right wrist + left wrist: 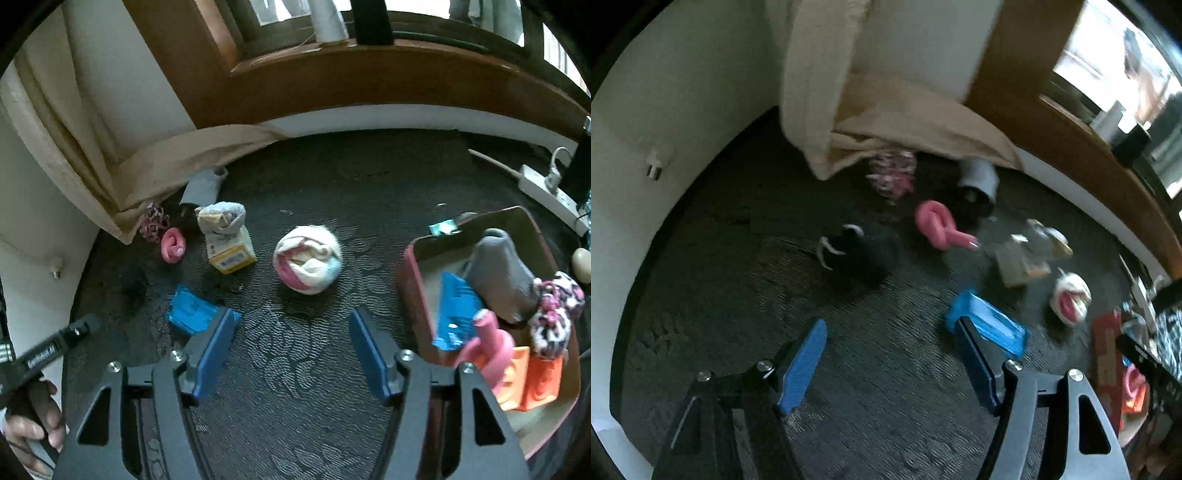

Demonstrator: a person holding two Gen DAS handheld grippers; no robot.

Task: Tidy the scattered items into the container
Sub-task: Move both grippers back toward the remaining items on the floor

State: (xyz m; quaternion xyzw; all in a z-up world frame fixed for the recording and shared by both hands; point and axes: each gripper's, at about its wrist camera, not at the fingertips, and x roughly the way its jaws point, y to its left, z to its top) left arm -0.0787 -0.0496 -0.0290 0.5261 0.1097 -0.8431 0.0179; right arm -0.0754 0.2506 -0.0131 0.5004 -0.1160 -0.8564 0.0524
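The left gripper (890,365) and the right gripper (291,354) both have their jaws wide open and hold nothing. The left view is blurry, and a black lump (860,258) on the carpet (738,295) is hard to make out. Only the right view shows the whole box (413,280), already holding a blue comb (458,314). A white and pink cloth ball (308,264) lies on the carpet between the jaws.

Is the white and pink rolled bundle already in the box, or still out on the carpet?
Still out. The rolled bundle lies on the carpet, left of the box, ahead of the open right gripper.
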